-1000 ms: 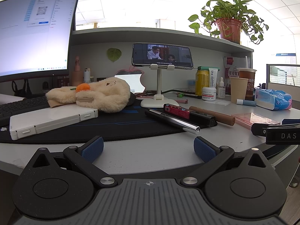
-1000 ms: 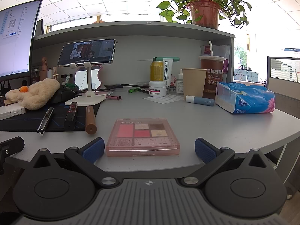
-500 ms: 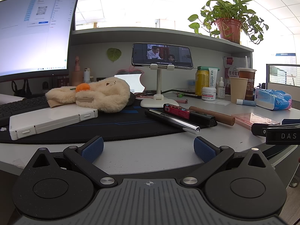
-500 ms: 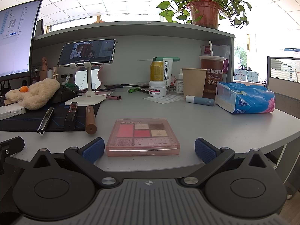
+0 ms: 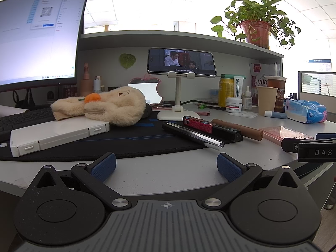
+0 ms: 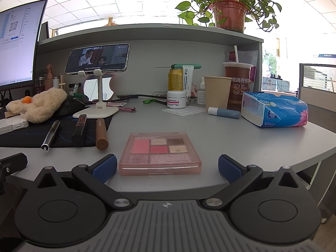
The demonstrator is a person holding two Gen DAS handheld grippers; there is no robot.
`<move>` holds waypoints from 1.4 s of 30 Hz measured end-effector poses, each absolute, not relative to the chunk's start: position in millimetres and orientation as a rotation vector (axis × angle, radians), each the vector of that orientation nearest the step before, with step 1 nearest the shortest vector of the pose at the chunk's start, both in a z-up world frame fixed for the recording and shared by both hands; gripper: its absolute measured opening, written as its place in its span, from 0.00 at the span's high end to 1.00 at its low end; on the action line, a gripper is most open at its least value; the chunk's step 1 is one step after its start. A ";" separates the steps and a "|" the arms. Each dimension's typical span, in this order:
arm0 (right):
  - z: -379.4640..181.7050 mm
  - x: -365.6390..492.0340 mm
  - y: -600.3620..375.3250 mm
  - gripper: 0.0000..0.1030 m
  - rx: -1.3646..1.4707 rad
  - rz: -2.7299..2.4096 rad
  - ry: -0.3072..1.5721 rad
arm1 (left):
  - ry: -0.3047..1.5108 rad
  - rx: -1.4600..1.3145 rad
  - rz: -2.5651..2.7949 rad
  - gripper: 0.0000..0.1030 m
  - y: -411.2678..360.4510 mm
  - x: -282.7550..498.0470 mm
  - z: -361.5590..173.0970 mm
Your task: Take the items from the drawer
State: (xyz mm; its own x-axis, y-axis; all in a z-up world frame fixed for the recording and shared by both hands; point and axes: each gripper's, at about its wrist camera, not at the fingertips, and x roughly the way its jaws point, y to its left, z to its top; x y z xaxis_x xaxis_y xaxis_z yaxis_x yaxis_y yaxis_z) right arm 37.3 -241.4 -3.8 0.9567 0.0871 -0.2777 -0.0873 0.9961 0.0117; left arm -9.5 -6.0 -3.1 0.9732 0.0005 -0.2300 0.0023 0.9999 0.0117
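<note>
The drawer itself does not show in either view; both cameras sit at the front edge of the table (image 6: 241, 147), and whatever lies below that edge is hidden behind the gripper bodies. The items that do show lie on top: a pink eyeshadow palette (image 6: 160, 153) flat near the table's front edge, straight ahead of the right gripper (image 6: 167, 166), whose fingers (image 6: 105, 167) are spread wide with nothing between them, the palette's near edge lying level with the fingertips, not touched. To the palette's left three slim cosmetics lie side by side, a brown tube (image 6: 101, 133), a black and red tube (image 6: 79, 129) and a black pen with a silver end (image 6: 50, 135), partly on a dark desk mat (image 6: 25, 135). The left gripper (image 5: 166, 164) hangs before the same edge, fingers (image 5: 104, 166) released and empty; the pen's silver end points towards it. The right gripper's side cuts in at the right of the left view, its lettering only partly readable. Further back stand a phone on a white stand (image 6: 97, 59), a plush pouch (image 5: 109, 106) on a white case (image 5: 56, 134), a paper cup (image 6: 217, 92), a white jar (image 6: 176, 101) and a blue tissue pack (image 6: 275, 111). Bare table is open right of the palette
</note>
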 end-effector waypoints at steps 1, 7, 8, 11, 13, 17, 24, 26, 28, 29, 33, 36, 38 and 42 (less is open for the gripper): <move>-3.9 37.3 -241.4 0.00 -0.001 0.088 0.282 | 0.232 0.012 -0.001 0.00 -6.0 -9.5 -3.1; -4.0 37.3 -241.9 0.00 -0.001 0.089 0.281 | 0.231 0.012 -0.002 0.00 -6.0 -9.3 -3.1; -4.0 37.3 -242.0 0.00 -0.001 0.089 0.281 | 0.231 0.012 -0.002 0.00 -6.0 -9.3 -3.0; -4.1 37.2 -241.9 0.00 -0.001 0.089 0.281 | 0.231 0.012 -0.003 0.00 -6.0 -9.2 -3.0; -4.2 37.3 -242.0 0.00 -0.001 0.089 0.281 | 0.231 0.012 -0.003 0.00 -5.5 -9.5 -2.9; -4.3 37.2 -242.0 0.00 -0.001 0.089 0.281 | 0.230 0.012 -0.002 0.00 -5.5 -10.0 -3.2; -4.6 37.2 -241.9 0.00 -0.001 0.089 0.280 | 0.229 0.012 -0.003 0.00 -5.7 -10.2 -3.3; -4.7 37.1 -241.8 0.00 -0.001 0.088 0.280 | 0.229 0.012 -0.003 0.00 -5.8 -10.4 -3.3; -4.7 37.0 -241.8 0.00 -0.001 0.088 0.280 | 0.229 0.012 -0.004 0.00 -6.0 -10.5 -3.3; -4.8 37.0 -241.8 0.00 -0.001 0.088 0.280 | 0.229 0.012 -0.004 0.00 -6.0 -10.6 -3.3; -4.7 36.9 -241.6 0.00 -0.001 0.088 0.280 | 0.229 0.012 -0.004 0.00 -6.6 -11.0 -3.2; -4.5 37.0 -241.8 0.00 -0.001 0.088 0.280 | 0.229 0.012 -0.004 0.00 -7.1 -11.4 -3.2; -4.5 37.0 -241.7 0.00 -0.001 0.088 0.280 | 0.229 0.012 -0.004 0.00 -7.5 -11.6 -3.2; -4.5 37.0 -241.7 0.00 -0.001 0.088 0.280 | 0.228 0.012 -0.004 0.00 -8.3 -12.2 -3.2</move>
State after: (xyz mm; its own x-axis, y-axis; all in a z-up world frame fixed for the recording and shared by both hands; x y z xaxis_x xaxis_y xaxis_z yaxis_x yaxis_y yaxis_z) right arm 37.0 -241.7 -4.5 0.9572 0.0870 -0.2761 -0.0873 0.9961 0.0112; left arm -12.1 -8.3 -3.2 0.9741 -0.0024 -0.2262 0.0051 0.9999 0.0110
